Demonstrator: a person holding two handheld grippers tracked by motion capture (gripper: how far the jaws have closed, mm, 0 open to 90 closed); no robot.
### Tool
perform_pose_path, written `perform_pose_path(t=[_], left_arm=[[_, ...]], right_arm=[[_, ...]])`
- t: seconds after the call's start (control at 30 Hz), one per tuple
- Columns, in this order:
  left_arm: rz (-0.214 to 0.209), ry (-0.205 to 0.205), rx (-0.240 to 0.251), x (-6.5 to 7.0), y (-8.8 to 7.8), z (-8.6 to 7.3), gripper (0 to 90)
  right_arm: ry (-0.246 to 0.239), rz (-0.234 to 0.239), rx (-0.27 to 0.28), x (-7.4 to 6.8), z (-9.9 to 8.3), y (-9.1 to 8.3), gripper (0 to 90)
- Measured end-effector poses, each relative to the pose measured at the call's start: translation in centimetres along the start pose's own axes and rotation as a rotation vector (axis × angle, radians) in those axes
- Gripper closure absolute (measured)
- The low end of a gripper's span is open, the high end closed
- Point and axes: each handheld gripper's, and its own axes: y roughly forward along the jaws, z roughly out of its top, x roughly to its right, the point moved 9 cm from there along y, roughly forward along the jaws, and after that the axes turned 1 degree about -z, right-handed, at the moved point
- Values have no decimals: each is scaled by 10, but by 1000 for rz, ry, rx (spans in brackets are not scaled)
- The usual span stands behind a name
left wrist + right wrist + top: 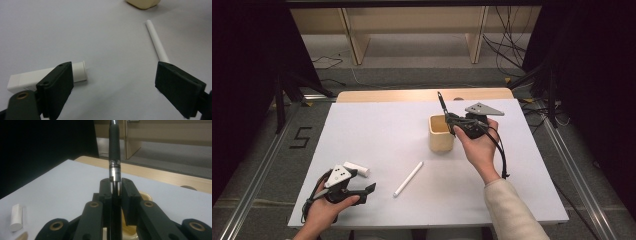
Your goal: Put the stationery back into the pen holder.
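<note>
This looks like a lab or test room set up for recording. A white-topped table (362, 130) stands on grey carpet between metal floor rails (257, 175), with black tripod legs (287, 95) at the sides. Loose cables (507, 45) trail over the floor behind, near a bare wooden bench frame (417, 30), and dark curtains (242, 60) close in both sides.

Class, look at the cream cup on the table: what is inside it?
The cream cup shows part of a bare inner wall. The right gripper, its fingers shut on a black pen, sits at the rim and covers the rest, so the bottom cannot be seen.
</note>
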Motion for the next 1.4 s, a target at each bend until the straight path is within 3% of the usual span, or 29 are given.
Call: perform_pose_path(t=[0.5,1.03,1.2,1.4], left_arm=[[-1,1,0,0,0,0,149],[-2,1,0,0,0,0,149],[-2,0,0,0,0,0,149],[-7,-1,0,2,0,0,150]], right_arm=[[1,-45,35,12,13,24,801],[-31,-82,11,19,3,43,794],[-46,-63,-22,19,-3,45,685],[-50,-66,7,20,0,32,571]])
